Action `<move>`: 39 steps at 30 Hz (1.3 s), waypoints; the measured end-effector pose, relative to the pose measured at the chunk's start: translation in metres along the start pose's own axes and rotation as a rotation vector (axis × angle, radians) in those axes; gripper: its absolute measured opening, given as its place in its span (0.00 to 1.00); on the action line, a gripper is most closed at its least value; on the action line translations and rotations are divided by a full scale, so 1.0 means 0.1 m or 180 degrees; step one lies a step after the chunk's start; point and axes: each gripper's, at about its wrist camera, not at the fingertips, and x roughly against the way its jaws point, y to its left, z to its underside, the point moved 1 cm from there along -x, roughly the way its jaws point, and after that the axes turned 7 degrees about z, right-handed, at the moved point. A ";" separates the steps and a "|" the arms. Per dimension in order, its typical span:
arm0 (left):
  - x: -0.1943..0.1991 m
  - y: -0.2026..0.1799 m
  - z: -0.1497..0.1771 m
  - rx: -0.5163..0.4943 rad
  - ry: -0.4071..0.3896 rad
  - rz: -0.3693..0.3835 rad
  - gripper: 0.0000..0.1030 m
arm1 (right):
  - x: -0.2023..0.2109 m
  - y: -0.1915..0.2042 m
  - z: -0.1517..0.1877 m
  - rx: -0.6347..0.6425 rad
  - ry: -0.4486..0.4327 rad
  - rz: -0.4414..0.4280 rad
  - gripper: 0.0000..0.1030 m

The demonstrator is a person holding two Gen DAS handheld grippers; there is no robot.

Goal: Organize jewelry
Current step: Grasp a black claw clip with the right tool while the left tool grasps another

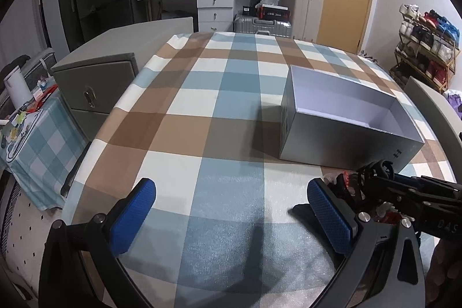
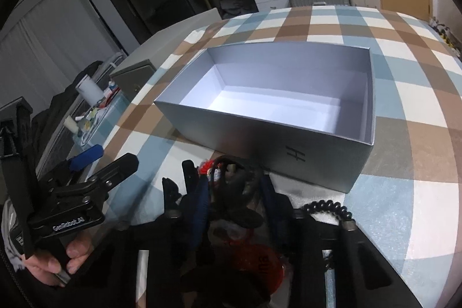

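Note:
An open silver box point(image 1: 343, 140) with a white, bare inside point(image 2: 277, 103) stands on the checked tablecloth. My left gripper point(image 1: 231, 218) is open and empty, low over the cloth to the left of the box. My right gripper point(image 2: 234, 189) is shut on a bunch of jewelry point(image 2: 231, 186): black hair ties, a black cord and red pieces. It hangs just in front of the box's near wall. It also shows in the left wrist view point(image 1: 372, 181), beside my left gripper's right finger point(image 1: 329, 215). A black coil tie point(image 2: 326, 207) lies by the right finger.
The checked tablecloth point(image 1: 219, 111) covers a round table. A grey cabinet point(image 1: 95, 82) stands off its left edge. A small cluttered side table point(image 1: 29, 123) is further left. A grey chair back point(image 1: 433, 106) is on the right.

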 end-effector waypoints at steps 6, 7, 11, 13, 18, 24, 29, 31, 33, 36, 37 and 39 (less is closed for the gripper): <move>-0.04 0.00 0.03 0.0009 0.0064 -0.0004 0.99 | 0.15 0.03 0.02 0.0071 -0.0276 -0.0035 0.31; -0.04 0.00 0.03 0.0011 0.0071 0.0000 0.99 | 0.18 0.03 0.02 0.0076 -0.0330 -0.0057 0.31; -0.05 -0.02 0.03 -0.0009 0.0109 0.0041 0.99 | 0.35 0.04 0.00 0.0068 -0.0588 -0.0154 0.31; -0.05 -0.06 0.04 -0.0051 0.0143 0.0090 0.99 | 0.45 0.03 -0.01 0.0058 -0.0726 -0.0210 0.31; -0.06 -0.16 0.10 -0.0125 0.0268 0.0256 0.99 | 0.69 0.00 -0.03 0.0048 -0.1014 -0.0198 0.31; 0.06 -0.30 0.14 -0.0240 0.0303 0.0545 0.99 | 0.89 -0.13 0.00 -0.0004 -0.1150 -0.0109 0.31; 0.25 -0.57 0.18 -0.0479 0.0227 0.0934 0.99 | 1.02 -0.26 0.07 -0.0073 -0.1229 -0.0002 0.31; 0.30 -0.69 0.19 -0.0547 0.0230 0.1088 0.99 | 1.07 -0.31 0.10 -0.0121 -0.1243 0.0031 0.31; 0.28 -0.82 0.20 -0.0638 0.0286 0.1144 0.99 | 1.12 -0.40 0.13 -0.0220 -0.1261 0.0147 0.31; 0.22 -1.01 0.25 -0.0810 0.0394 0.1222 0.99 | 1.18 -0.54 0.16 -0.0360 -0.1264 0.0204 0.31; 0.22 -1.03 0.26 -0.0840 0.0405 0.1232 0.99 | 1.19 -0.57 0.18 -0.0395 -0.1267 0.0212 0.31; 0.20 -1.12 0.28 -0.0939 0.0430 0.1228 0.99 | 1.24 -0.63 0.21 -0.0422 -0.1287 0.0243 0.31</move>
